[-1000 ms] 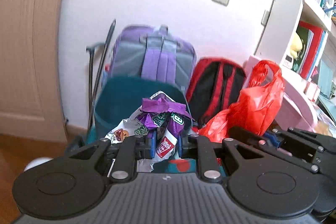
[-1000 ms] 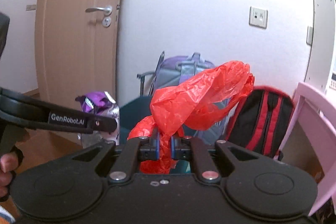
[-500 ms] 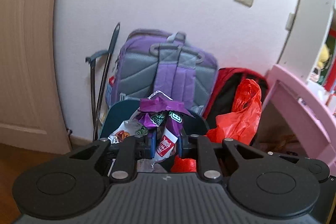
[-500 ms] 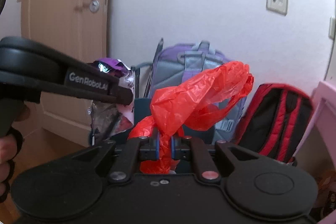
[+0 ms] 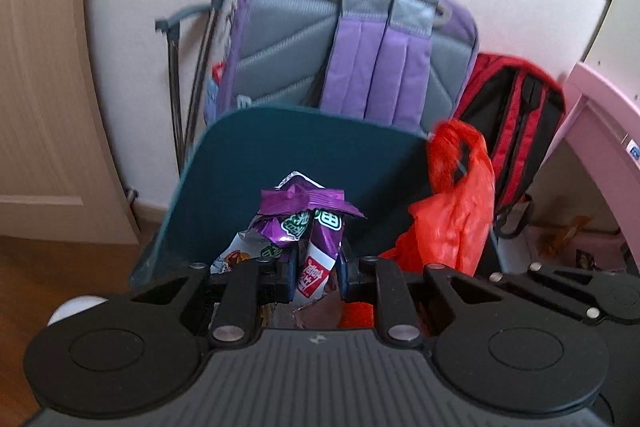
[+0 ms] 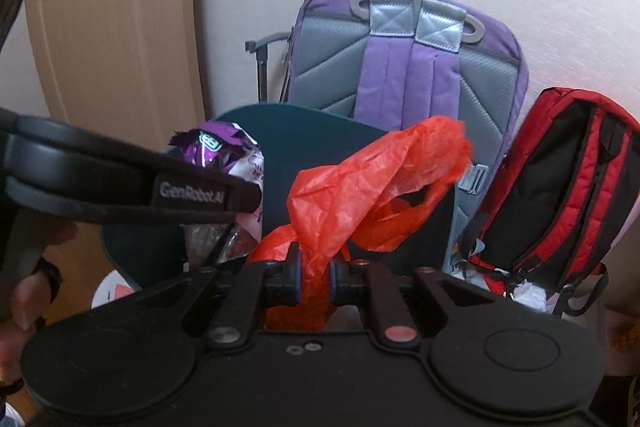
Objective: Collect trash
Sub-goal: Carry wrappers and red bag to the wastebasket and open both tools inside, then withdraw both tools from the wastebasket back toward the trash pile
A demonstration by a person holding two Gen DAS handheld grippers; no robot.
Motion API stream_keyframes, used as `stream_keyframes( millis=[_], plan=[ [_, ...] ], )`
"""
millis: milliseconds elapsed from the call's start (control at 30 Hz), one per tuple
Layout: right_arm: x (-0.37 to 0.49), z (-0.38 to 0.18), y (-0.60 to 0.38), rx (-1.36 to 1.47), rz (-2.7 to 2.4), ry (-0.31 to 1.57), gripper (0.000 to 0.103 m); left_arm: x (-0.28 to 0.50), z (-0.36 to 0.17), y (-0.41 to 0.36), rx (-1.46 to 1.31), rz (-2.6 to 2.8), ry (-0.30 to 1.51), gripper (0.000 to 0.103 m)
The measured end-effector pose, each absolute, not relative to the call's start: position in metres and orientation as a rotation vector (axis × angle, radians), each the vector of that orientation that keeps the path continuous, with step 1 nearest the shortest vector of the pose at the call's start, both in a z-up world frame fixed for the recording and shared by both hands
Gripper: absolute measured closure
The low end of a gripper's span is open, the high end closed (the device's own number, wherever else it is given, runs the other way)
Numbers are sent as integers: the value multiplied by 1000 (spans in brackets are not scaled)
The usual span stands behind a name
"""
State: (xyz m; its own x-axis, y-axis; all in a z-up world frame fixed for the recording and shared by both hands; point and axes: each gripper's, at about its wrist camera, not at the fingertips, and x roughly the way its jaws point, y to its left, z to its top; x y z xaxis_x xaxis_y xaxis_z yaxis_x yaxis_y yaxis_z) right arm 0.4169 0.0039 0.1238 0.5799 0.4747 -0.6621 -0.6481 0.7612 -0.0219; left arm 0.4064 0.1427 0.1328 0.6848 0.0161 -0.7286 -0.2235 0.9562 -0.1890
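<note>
Over the teal bin point(image 5: 304, 155), which stands in front of the purple backpack point(image 5: 360, 39), the left gripper point(image 5: 318, 269) has its jaws clamped on crumpled purple snack wrappers point(image 5: 308, 223), while just beside it the right gripper point(image 6: 314, 275) pinches a red plastic bag point(image 6: 360, 179).

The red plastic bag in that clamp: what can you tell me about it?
The red plastic bag is thin, crinkled, translucent orange-red film, bunched into a twist. The right gripper pinches its lower part between two blue-padded fingers; above the grip it billows up and to the right in a limp loop, and more hangs below. It sits in front of the dark teal bin, beside the purple snack wrapper held by the other gripper. It seems empty.
</note>
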Motion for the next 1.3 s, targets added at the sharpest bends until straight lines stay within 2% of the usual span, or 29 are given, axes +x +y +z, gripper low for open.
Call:
stream_keyframes(
  millis=[67,133,167,200,267,433,500,533,667,900,1000,1300],
  plan=[
    [423,121,8,-283,656,698,86,412,128,143,-279,129,830,83],
    [427,119,7,-265,654,716,85,415,125,143,-274,128,844,76],
    [431,118,7,-255,654,726,83,415,123,144,-272,137,845,67],
    [432,116,6,-248,657,736,82,416,123,144,-271,145,844,48],
    [434,115,6,-252,664,746,78,414,123,144,-263,171,825,28],
    [431,116,8,-300,667,727,73,410,128,144,-250,175,812,28],
    [428,119,6,-287,673,724,67,406,132,143,-246,175,809,27],
    [427,121,5,-281,675,721,60,404,134,142,-246,175,807,27],
    [418,132,-2,-268,664,707,56,392,145,138,-243,174,798,27],
    [390,156,-16,-266,665,690,54,357,174,127,-231,180,758,27],
    [373,168,-26,-248,673,680,54,338,185,120,-222,179,740,21],
    [320,193,-59,-204,673,659,53,273,208,100,-200,165,712,19]
  ],
)
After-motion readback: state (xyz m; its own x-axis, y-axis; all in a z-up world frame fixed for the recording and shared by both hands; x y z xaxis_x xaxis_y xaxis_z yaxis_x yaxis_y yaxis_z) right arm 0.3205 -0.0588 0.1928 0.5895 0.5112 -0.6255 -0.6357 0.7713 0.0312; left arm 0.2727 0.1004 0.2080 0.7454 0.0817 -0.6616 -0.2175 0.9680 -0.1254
